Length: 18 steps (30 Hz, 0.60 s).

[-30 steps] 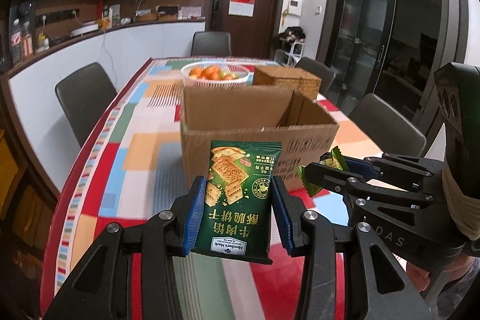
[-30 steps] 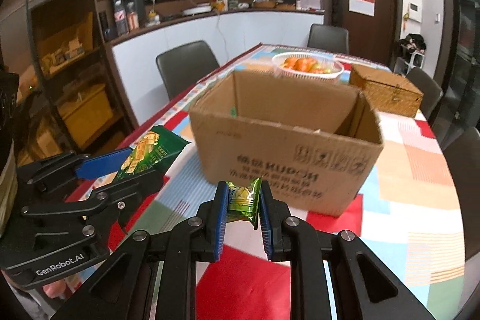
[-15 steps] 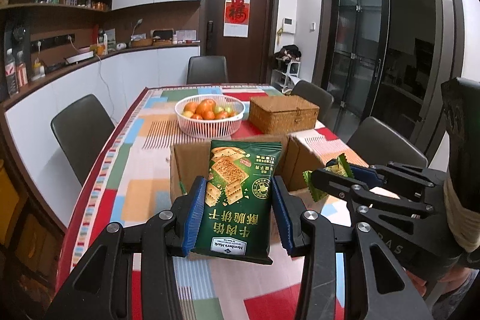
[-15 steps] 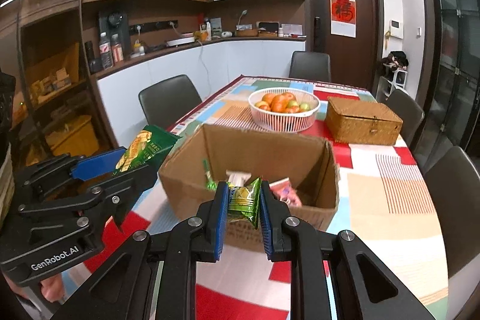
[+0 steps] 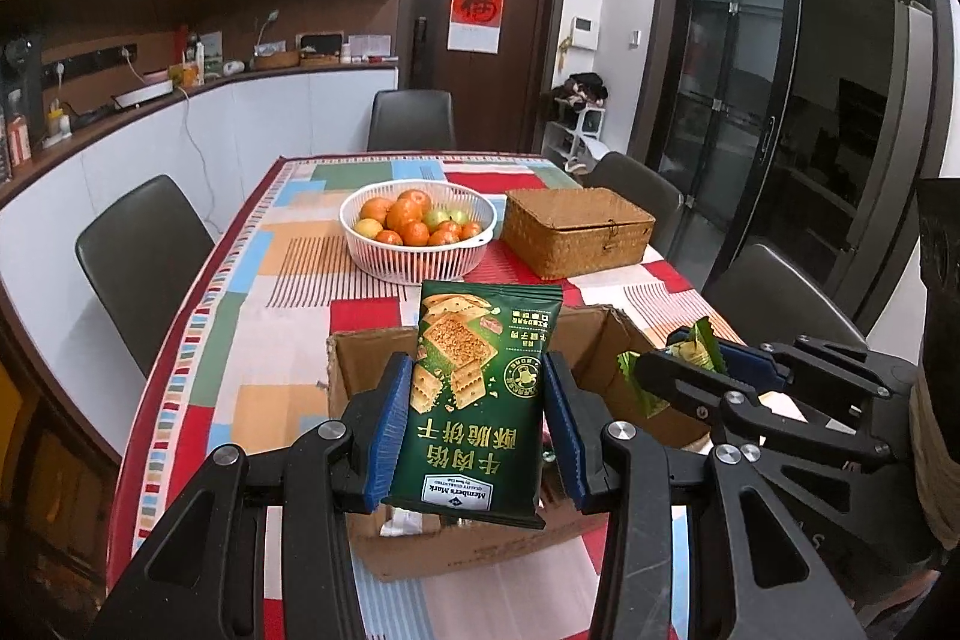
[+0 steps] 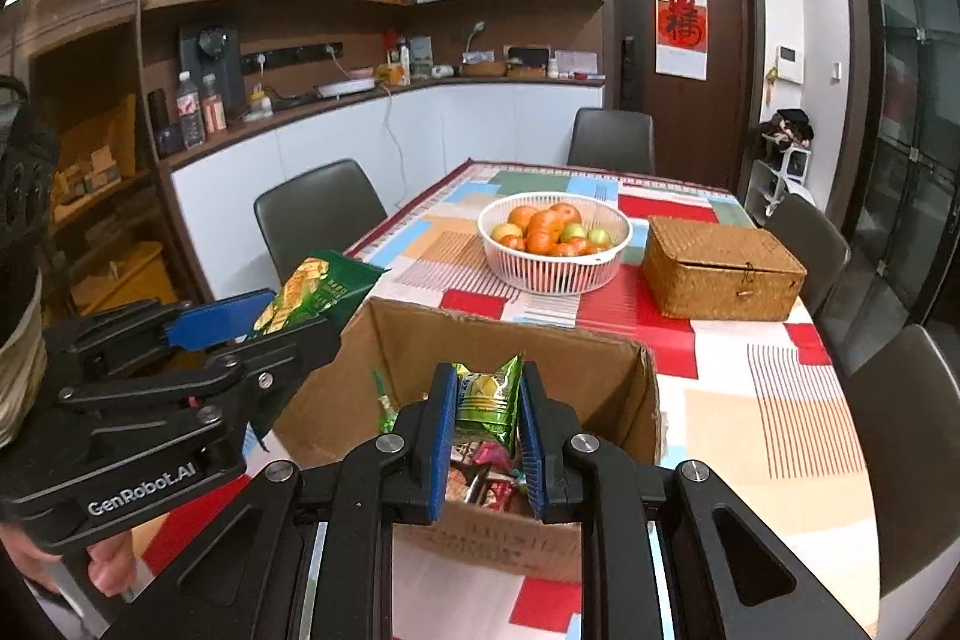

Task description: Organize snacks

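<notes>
Hidden: the green cracker packet covers most of the cardboard box interior in the left wrist view; only the back wall and one side flap show there.
Hard to make out: the wrappers at the box bottom are a jumble of red, pink and green; their number cannot be told. Print on the box front is too faint to read.
Cut off: the person shows only as fingers at the left gripper's handle.
Left gripper: jaws partly apart, blue pads pressed on both long edges of the cracker packet, held upright above the box's near edge.
Right gripper: jaws drawn close together, clamped on a small yellow-green candy packet, over the open box.
Grippers: two, side by side, each with one snack.
Box: one, open-topped, on the patchwork tablecloth.
Behind the box: one white fruit basket and one closed wicker box, near each other.
Chairs: five in view around the table.
</notes>
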{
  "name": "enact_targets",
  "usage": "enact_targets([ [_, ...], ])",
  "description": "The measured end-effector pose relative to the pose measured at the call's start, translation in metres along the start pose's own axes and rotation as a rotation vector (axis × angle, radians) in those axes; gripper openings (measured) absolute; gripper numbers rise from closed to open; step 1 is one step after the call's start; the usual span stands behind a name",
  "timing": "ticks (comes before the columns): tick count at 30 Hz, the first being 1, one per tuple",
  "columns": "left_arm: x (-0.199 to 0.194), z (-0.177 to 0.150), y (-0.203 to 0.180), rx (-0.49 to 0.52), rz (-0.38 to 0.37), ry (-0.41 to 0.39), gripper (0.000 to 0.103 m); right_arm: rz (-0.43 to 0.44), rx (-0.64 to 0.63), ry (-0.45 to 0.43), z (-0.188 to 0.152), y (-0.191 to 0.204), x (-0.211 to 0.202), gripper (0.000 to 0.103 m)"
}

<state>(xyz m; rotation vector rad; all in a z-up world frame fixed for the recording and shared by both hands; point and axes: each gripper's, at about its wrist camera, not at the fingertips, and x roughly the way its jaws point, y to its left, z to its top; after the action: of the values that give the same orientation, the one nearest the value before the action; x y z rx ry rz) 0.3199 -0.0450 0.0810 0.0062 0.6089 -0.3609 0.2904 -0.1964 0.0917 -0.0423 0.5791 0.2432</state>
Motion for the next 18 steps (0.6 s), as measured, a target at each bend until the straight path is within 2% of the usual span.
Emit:
enact_targets([
  [11, 0.042, 0.009, -0.001, -0.002, 0.018, 0.097, 0.043, -0.023, 0.021, 0.077, 0.004, -0.014, 0.033, 0.021],
  [13, 0.041, 0.009, 0.000, 0.005, 0.050, 0.095, 0.051, -0.034, 0.025, 0.087, 0.003, -0.016, 0.036, 0.021],
  [14, 0.039, 0.008, 0.000, 0.010, 0.062, 0.087, 0.054, -0.042, 0.026, 0.087, 0.003, -0.016, 0.036, 0.024],
  [15, 0.035, 0.006, 0.000, 0.017, 0.074, 0.077, 0.057, -0.051, 0.029, 0.090, 0.003, -0.018, 0.036, 0.034],
  [17, 0.025, 0.001, -0.001, 0.030, 0.099, 0.060, 0.057, -0.065, 0.043, 0.087, 0.000, -0.020, 0.033, 0.044],
  [18, 0.021, -0.001, -0.002, 0.036, 0.106, 0.055, 0.059, -0.076, 0.046, 0.076, -0.001, -0.020, 0.030, 0.045],
])
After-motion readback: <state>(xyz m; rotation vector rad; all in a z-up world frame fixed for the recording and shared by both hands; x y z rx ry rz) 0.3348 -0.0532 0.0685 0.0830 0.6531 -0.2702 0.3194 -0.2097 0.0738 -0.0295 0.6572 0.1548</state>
